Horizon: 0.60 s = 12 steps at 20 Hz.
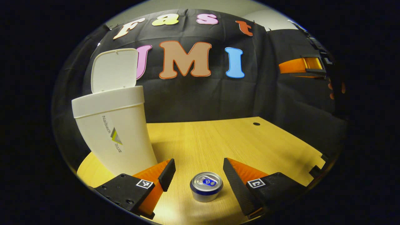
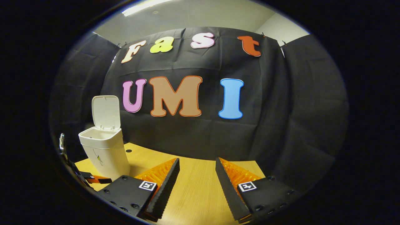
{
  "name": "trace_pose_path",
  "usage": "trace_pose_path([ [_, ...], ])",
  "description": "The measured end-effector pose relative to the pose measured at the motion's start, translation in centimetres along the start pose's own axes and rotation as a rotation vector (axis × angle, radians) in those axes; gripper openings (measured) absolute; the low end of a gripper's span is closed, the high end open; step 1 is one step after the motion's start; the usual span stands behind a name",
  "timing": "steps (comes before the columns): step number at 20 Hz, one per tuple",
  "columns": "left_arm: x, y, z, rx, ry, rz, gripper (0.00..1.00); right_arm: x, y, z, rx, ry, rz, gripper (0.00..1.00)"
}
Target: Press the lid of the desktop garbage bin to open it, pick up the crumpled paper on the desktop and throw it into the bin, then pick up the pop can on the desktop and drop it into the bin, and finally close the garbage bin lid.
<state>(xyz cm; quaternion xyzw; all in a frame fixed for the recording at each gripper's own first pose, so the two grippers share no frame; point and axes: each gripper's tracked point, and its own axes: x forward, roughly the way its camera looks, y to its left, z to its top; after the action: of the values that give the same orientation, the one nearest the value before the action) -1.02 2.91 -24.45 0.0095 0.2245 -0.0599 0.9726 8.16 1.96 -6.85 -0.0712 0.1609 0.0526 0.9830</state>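
The white garbage bin (image 1: 117,131) stands on the wooden desktop (image 1: 218,140) at the left, its lid (image 1: 115,70) swung up and open. A silver pop can (image 1: 206,186) stands upright on the desk, between the fingers of my left gripper (image 1: 198,173), which is open and not touching it. In the right gripper view the same bin (image 2: 104,153) shows at the far left with its lid (image 2: 106,112) raised. My right gripper (image 2: 197,175) hangs open over bare desk with nothing between its fingers.
A small dark hole (image 1: 256,124) marks the desk near its back edge. The right gripper and a hand (image 1: 315,67) show at the upper right of the left gripper view. Black cloth walls the booth on all sides.
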Motion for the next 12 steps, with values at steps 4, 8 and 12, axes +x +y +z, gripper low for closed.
trace_pose_path([
  [4,1.3,-0.1,-3.6,-0.012,0.094,0.014,0.94,-1.1,-0.1,-2.9,-0.015,0.063,0.009,0.8],
  [8,2.4,0.0,-6.8,-0.017,0.176,0.031,0.94,-2.1,-0.3,-4.9,-0.023,0.111,0.012,0.8],
  [12,2.2,-0.1,-7.4,-0.024,0.193,0.036,0.8,-2.6,-0.7,-5.5,-0.033,0.124,0.006,0.8],
])
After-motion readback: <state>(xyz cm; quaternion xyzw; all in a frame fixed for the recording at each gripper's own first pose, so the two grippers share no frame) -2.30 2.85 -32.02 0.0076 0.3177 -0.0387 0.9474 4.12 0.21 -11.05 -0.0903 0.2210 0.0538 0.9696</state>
